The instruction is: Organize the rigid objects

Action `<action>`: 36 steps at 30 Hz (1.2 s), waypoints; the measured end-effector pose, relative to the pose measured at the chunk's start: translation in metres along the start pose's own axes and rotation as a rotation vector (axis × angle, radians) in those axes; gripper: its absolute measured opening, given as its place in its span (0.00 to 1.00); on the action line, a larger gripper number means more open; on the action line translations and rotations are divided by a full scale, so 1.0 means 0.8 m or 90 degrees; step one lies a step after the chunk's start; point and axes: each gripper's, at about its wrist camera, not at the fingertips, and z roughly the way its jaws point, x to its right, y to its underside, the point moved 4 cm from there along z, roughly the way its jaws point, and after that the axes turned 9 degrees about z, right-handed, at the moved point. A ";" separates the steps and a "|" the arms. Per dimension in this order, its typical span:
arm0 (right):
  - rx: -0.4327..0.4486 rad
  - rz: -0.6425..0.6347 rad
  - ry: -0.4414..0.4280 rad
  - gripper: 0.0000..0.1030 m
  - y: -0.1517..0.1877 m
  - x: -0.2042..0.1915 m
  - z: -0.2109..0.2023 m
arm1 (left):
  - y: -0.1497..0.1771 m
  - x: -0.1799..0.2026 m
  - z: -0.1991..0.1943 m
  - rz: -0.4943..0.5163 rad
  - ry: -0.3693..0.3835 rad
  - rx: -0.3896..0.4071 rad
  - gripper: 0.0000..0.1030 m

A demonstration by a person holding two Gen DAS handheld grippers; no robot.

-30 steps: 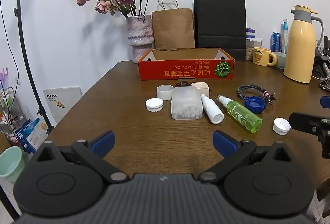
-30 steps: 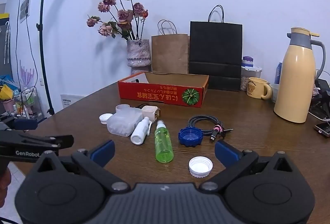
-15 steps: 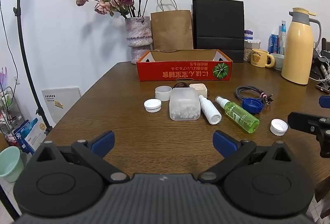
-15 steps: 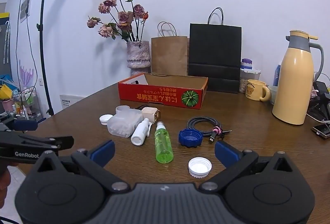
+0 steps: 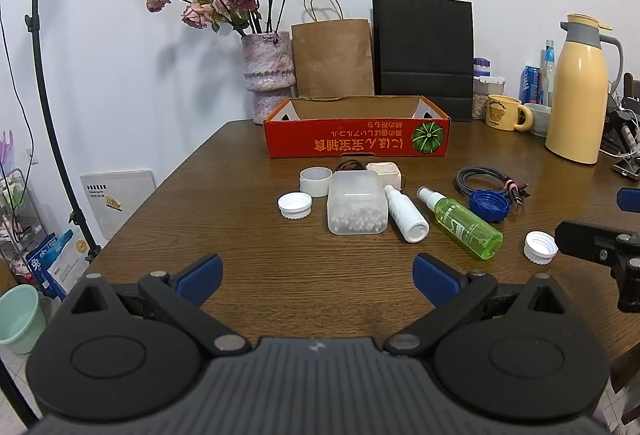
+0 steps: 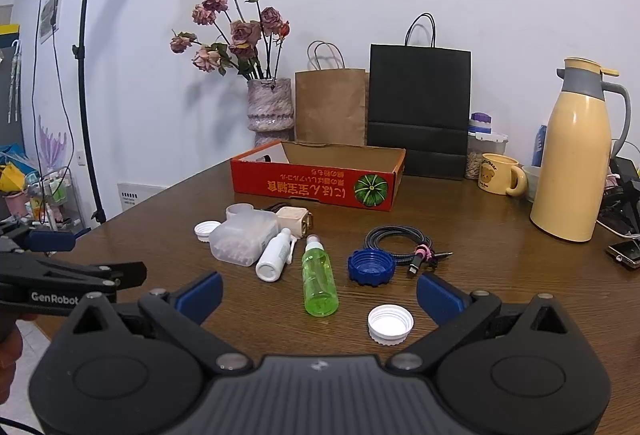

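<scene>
A red cardboard box [image 5: 356, 143] stands open at the table's back middle; it also shows in the right wrist view [image 6: 316, 183]. In front of it lie a clear plastic container [image 5: 357, 202], a white bottle [image 5: 404, 213], a green spray bottle [image 5: 464, 223], a blue cap [image 5: 489, 206], two white caps [image 5: 295, 205] [image 5: 541, 247], a white ring [image 5: 316, 181] and a beige charger [image 5: 384, 173]. My left gripper [image 5: 316, 271] is open and empty, short of the objects. My right gripper [image 6: 320, 291] is open and empty, just before the green bottle [image 6: 319, 281] and a white cap [image 6: 390, 323].
A coiled cable [image 5: 486, 181] lies right of the objects. A yellow thermos [image 5: 580, 91], a mug [image 5: 505, 112], paper bags [image 5: 424, 51] and a vase of roses [image 5: 269, 75] stand along the back. A phone [image 6: 624, 253] lies at the right edge.
Both grippers have drawn back slightly and stay open; the objects look a little farther away. Nothing on the table has moved.
</scene>
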 end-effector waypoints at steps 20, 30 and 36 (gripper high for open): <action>0.002 -0.001 -0.001 1.00 0.000 -0.001 -0.001 | -0.001 0.000 -0.001 0.000 0.000 -0.001 1.00; 0.005 -0.001 0.001 1.00 -0.003 0.000 -0.003 | -0.001 0.000 -0.001 0.000 0.000 0.000 1.00; 0.005 -0.002 0.000 1.00 -0.002 0.000 -0.003 | -0.001 0.000 0.000 0.000 0.000 0.000 1.00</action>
